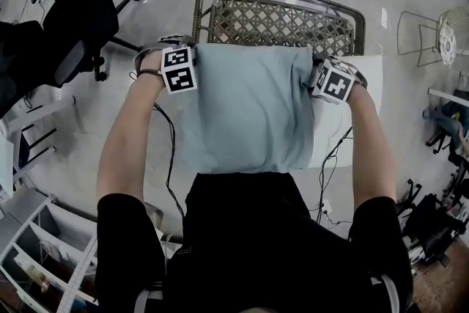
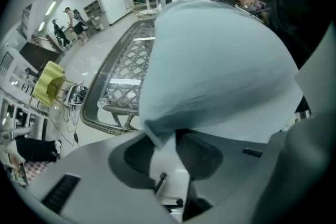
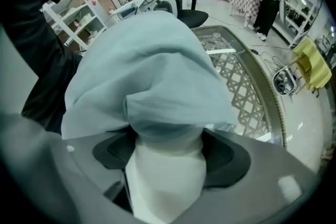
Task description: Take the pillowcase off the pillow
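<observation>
A pillow in a light blue pillowcase (image 1: 249, 106) hangs in front of the person's chest, its top edge level with both grippers. My left gripper (image 1: 183, 59) is at its top left corner and my right gripper (image 1: 322, 77) at its top right corner. In the left gripper view a thin corner of blue case and white pillow (image 2: 167, 157) lies between the spread jaws of the left gripper (image 2: 168, 155), loose. In the right gripper view a thick white pillow corner (image 3: 165, 181) under the blue case (image 3: 152, 86) fills the gap of the wide-spread right gripper (image 3: 165, 157).
A wicker chair (image 1: 278, 22) stands just beyond the pillow. A white flat surface (image 1: 359, 99) shows behind the pillow's right side. A black office chair (image 1: 80, 18) is at the left, white shelving (image 1: 37, 245) at the lower left, and cables (image 1: 170, 157) trail on the floor.
</observation>
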`<state>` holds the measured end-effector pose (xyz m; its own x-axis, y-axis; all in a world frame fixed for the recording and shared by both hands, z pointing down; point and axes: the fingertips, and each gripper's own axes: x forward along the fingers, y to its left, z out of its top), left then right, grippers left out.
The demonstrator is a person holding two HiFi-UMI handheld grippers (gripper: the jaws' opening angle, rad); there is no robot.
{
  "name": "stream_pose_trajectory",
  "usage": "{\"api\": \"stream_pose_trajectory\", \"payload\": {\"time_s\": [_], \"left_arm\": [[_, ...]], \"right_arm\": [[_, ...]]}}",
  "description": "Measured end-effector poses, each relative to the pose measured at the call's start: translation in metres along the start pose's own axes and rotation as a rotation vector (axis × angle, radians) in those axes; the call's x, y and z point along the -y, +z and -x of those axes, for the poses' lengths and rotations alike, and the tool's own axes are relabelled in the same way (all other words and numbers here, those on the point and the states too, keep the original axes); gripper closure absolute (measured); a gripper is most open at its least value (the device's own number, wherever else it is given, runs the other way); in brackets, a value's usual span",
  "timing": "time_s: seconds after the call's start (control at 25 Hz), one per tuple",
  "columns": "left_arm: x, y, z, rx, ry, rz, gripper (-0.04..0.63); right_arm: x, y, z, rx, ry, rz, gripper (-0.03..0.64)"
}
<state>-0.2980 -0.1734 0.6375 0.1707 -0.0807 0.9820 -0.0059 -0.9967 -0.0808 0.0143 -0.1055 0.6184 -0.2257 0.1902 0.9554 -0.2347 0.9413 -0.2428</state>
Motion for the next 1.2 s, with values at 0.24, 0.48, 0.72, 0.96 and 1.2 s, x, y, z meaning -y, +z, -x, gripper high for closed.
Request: {"api": "stream_pose_trajectory", "payload": {"time_s": [0.24, 0.48, 0.72, 0.96, 1.2], "left_arm": [[-0.005, -0.027, 0.002, -0.124, 0.047, -0.156, 0.588], [0.002, -0.054, 0.038, -0.091, 0.073, -0.126, 0.588], [0.031, -0.084, 0.050, -0.073, 0.077, -0.054, 0.588], [0.007, -0.089, 0.069, -0.044, 0.203, -0.014, 0.586], [-0.053, -0.051, 0.081, -0.034, 0.376, 0.052, 0.583]], "right_arm": [[-0.002, -0.007, 0.020, 0.107, 0.093, -0.058, 0.361], [-0.006, -0.016, 0.039, 0.120, 0.113, -0.068, 0.405], [-0.008, -0.035, 0.047, 0.136, 0.069, -0.100, 0.413], [0.008, -0.041, 0.052, 0.127, -0.005, -0.100, 0.409], [0.050, -0.042, 0.065, 0.105, -0.146, -0.164, 0.402]]}}
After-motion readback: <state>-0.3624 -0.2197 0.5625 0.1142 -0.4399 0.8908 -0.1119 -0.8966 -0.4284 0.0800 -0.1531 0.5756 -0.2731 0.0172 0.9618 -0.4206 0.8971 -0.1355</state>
